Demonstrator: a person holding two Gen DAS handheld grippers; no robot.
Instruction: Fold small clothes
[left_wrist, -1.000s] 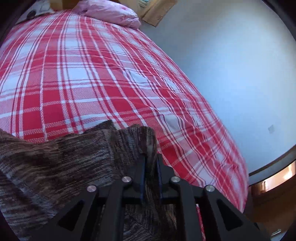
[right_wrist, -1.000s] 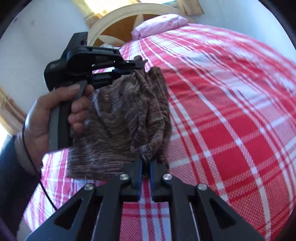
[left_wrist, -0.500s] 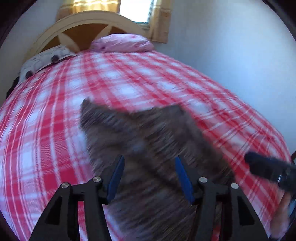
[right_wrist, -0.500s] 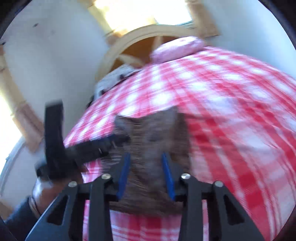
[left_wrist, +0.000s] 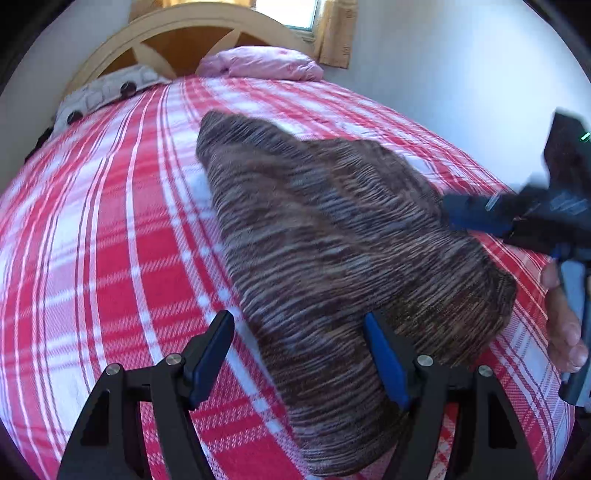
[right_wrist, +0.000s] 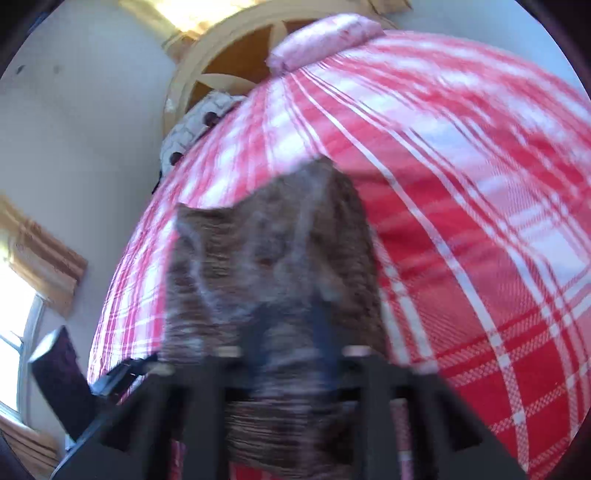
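A red plaid bed (left_wrist: 110, 258) holds the brown knit garment (left_wrist: 332, 236), lying loosely folded. Left tongs (left_wrist: 299, 354) gape wide, holding nothing; right tongs (right_wrist: 288, 354) look parted, also empty. Soft, light, floppy: pinch its 2 near corners.

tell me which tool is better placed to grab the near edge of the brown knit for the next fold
Left, probably. The left tool is open with the brown knit garment lying sharp between its fingers on the plaid bedspread. The right tool is motion-blurred over the cloth.
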